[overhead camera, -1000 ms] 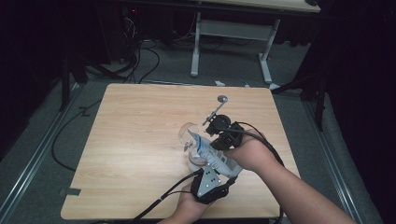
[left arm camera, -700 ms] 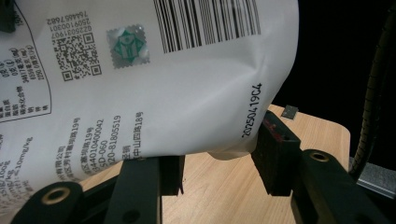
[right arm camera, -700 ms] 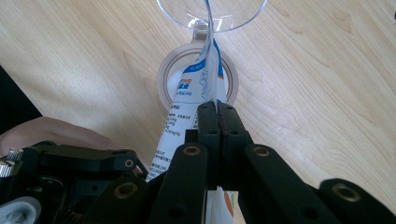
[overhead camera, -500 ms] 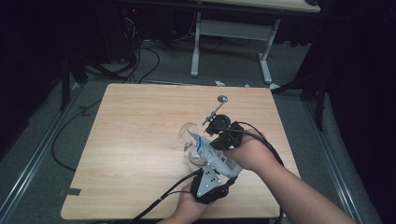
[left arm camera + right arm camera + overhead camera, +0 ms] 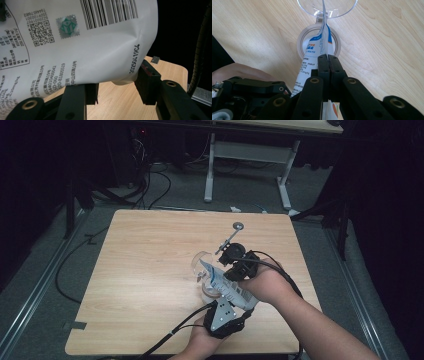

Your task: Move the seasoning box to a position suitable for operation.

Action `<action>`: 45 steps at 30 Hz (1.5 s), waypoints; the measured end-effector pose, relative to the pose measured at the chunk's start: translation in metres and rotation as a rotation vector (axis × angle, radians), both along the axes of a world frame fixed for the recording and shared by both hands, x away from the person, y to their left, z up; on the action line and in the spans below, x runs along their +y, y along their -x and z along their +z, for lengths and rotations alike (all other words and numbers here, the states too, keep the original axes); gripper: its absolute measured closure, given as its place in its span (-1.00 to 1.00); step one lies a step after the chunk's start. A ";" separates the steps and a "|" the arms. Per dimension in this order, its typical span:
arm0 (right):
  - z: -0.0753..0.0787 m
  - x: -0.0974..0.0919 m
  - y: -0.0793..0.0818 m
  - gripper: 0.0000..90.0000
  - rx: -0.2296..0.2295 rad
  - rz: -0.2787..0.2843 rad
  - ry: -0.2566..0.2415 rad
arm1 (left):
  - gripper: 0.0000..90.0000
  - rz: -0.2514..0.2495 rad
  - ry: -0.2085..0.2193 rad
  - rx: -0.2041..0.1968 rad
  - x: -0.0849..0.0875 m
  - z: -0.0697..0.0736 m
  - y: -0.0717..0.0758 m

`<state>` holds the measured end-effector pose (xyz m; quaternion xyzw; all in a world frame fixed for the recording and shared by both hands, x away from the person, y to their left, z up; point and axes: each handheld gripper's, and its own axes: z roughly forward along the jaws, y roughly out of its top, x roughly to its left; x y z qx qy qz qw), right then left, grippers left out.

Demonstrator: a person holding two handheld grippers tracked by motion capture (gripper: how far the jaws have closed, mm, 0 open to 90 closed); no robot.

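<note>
On a light wooden table (image 5: pixel 150 270), a person works a white printed pouch (image 5: pixel 227 287) between two hand-held grippers. At the near edge, the left gripper (image 5: pixel 222 317) has its jaws set part-way apart on the pouch's lower end; in the left gripper view the pouch (image 5: pixel 75 42), showing a barcode, a square code and a stamped date, sits between the two black pads (image 5: pixel 147 85), the right-hand pad pressed against its crimped edge. The pouch slants up from there toward the middle of the table, where its top end lies over a clear jar (image 5: pixel 207 287) with a clear hinged lid (image 5: pixel 204 261) tipped open beside it. In the right gripper view the jar's round rim (image 5: pixel 337 43) rings the pouch's narrow blue-and-white end (image 5: pixel 318 46), though whether the tip reaches inside is hard to judge. Further right, the right gripper (image 5: pixel 235 265), with the hand (image 5: pixel 265 282) wrapped round it, has its jaws pinched tight together on the pouch's edge, seen edge-on in its own view (image 5: pixel 328 65). Beyond it, a thin metal rod with a round disc end (image 5: pixel 237 226) lies on the table.
</note>
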<state>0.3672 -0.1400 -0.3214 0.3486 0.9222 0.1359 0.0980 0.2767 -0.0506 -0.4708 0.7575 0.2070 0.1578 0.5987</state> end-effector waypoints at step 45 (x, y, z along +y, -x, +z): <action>0.002 0.004 -0.002 1.00 -0.006 0.007 -0.006 | 0.27 0.001 0.014 -0.011 0.001 0.002 -0.001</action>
